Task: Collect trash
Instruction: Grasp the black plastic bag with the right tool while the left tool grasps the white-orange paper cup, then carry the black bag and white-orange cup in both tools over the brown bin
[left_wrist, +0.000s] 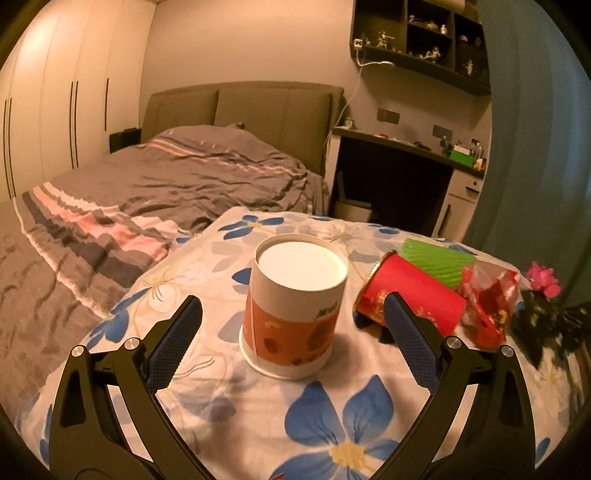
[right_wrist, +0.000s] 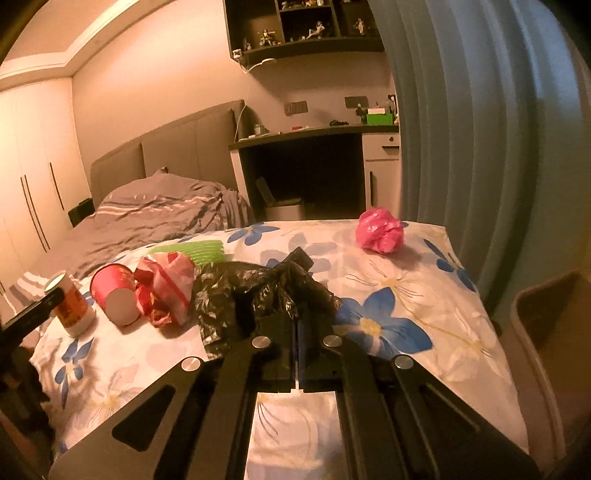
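Home bedroom. Ahead and left of the left hand-held gripper: bed (left_wrist: 177, 177) with rumpled grey striped duvet and padded headboard (left_wrist: 243, 107). Far left: full-height wardrobe doors (left_wrist: 55, 110) with long dark handles. Ahead and right: built-in desk (left_wrist: 402, 147) strewn with small clutter, green box (left_wrist: 461, 155) on top, dark wall shelves (left_wrist: 421, 40) above lined with figurines. Charging cable (left_wrist: 345, 99) trailing down the wall beside the headboard. Right edge: grey-blue curtain (right_wrist: 480, 147). Directly below: floral bedsheet (left_wrist: 332, 406), blue flowers on white.
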